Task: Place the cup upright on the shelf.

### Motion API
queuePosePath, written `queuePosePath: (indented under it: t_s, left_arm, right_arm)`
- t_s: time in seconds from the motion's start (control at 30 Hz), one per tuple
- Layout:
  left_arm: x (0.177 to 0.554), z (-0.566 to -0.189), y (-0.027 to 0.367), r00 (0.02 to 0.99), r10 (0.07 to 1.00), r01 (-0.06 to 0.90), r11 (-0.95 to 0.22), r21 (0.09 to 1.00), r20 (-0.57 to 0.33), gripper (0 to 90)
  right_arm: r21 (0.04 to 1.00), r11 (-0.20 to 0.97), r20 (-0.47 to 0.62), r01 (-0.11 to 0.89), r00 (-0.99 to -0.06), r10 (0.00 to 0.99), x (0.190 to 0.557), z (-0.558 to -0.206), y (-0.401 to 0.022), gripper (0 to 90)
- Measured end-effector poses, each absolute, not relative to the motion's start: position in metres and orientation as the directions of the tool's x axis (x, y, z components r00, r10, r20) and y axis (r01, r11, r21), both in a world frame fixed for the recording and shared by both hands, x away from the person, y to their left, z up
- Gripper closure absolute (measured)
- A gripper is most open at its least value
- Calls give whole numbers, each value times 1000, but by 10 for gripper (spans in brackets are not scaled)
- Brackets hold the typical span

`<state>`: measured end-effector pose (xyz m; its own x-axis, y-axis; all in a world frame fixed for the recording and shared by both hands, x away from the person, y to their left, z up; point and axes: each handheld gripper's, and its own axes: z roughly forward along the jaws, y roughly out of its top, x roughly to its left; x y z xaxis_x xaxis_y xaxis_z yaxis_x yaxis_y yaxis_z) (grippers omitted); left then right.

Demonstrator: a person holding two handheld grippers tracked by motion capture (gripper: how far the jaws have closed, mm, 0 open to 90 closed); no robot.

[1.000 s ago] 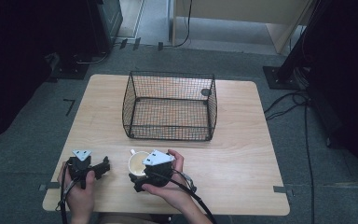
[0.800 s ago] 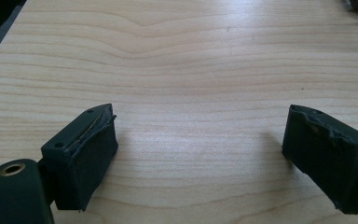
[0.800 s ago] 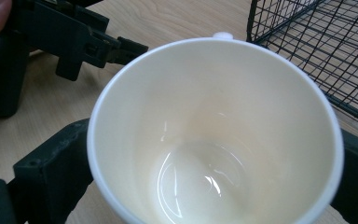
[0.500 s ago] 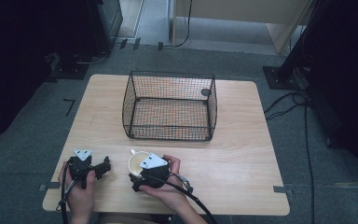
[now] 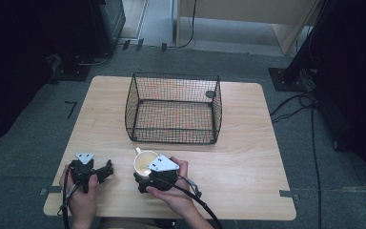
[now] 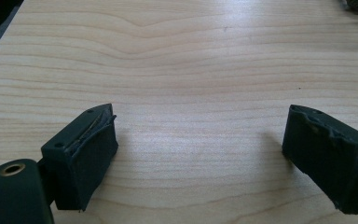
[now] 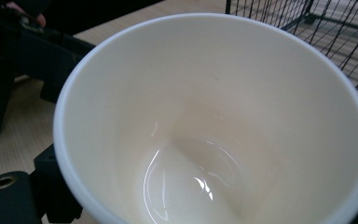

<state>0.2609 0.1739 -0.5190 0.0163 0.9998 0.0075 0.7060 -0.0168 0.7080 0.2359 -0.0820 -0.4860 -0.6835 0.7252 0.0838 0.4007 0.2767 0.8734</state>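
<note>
Shifted slightly leftward with right gripper [image 5: 145, 177] apparently clamped around white cup [image 5: 145, 162] near wire basket [image 5: 174, 108]; left gripper [image 5: 106, 170] spread wide above counter [image 5: 248, 157].

- The high view looks forward and down from above the person's side, taking in the whole wooden table [image 5: 248, 157], the wire basket [image 5: 174, 109] and the floor around.
- The left gripper view sits low and close over the table's bare wood [image 6: 191, 70], looking along its own jaws.
- The right gripper view looks steeply down, very near, into the white cup [image 7: 214, 126]; the cup [image 5: 144, 162] and basket [image 7: 335, 28] also appear from above.
</note>
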Motion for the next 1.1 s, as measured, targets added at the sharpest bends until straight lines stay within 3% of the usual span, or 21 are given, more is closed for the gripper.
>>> queuePosePath:
  t_s: [1.1]
  left_arm:
    - [261,-519,174,19,1000,707,-20,707,9,100]
  right_arm:
    - [963,112,68,244,-628,775,266,-410,-127,86]
